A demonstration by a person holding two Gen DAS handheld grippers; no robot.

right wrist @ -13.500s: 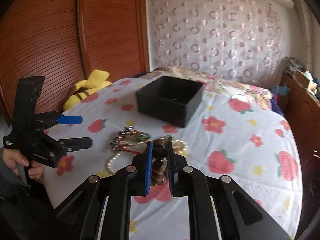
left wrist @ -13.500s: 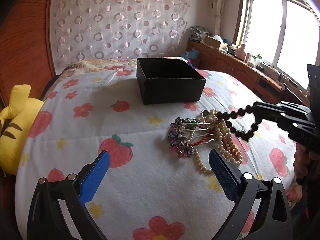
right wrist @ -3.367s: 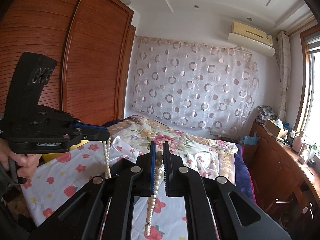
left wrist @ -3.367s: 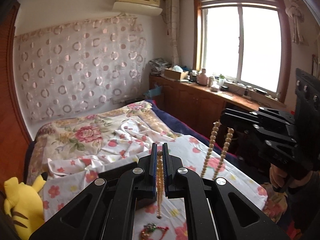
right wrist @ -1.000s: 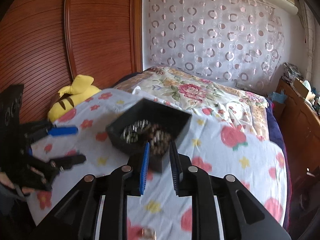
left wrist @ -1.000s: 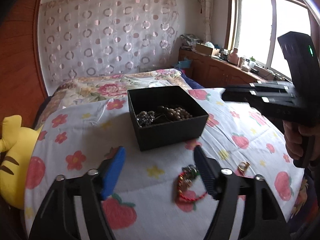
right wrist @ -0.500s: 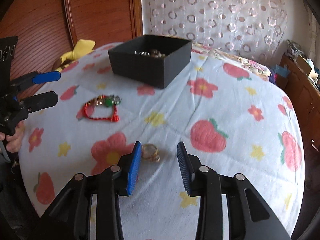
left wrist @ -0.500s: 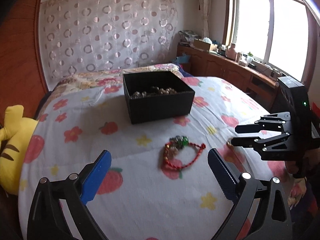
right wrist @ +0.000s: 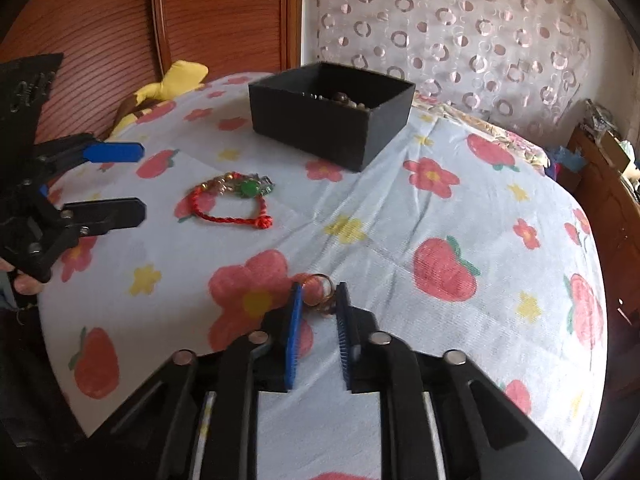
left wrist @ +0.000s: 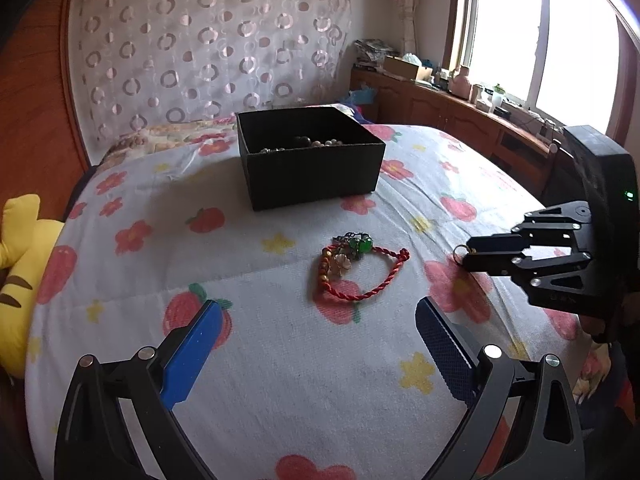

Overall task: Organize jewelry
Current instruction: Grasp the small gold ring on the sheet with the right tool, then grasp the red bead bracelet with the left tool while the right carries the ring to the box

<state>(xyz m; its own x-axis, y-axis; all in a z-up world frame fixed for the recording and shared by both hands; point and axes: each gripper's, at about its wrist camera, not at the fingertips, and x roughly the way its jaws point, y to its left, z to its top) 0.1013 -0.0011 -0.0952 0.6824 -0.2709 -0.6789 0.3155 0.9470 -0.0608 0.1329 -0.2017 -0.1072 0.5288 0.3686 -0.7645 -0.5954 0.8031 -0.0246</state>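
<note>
- Bed (left wrist: pixel 280 380), quilt printed with flowers and strawberries: carries all the items listed here.
- Yellow plush toy (left wrist: pixel 16 264): at the left edge of the bed, against the wooden wardrobe (right wrist: pixel 100 20); well apart from the jewelry.
- Sheer curtain with ring pattern (left wrist: pixel 208 52): far wall. Wooden cabinet under the window (left wrist: pixel 460 116): far right, cluttered top.
- Black box (left wrist: pixel 308 156): open top, far centre of the bed; beads and metal pieces lie inside, only partly visible over its rim.
- Red cord bracelet (left wrist: pixel 352 268) with green stones and small charms: flat on the quilt, nearer than the box, nothing in its way.
- Gold ring (right wrist: pixel 320 292): on the quilt to the right of the bracelet, on a red flower print, between the right jaws.
- Left gripper (left wrist: pixel 316 336): tilted down toward the bracelet, jaws spread wide, nothing between them.
- Right gripper (right wrist: pixel 318 300): pointed steeply down, tips on the quilt; jaws have just been closing and clamp the ring.
- A hand (right wrist: pixel 24 280) holds the left gripper's handle.
</note>
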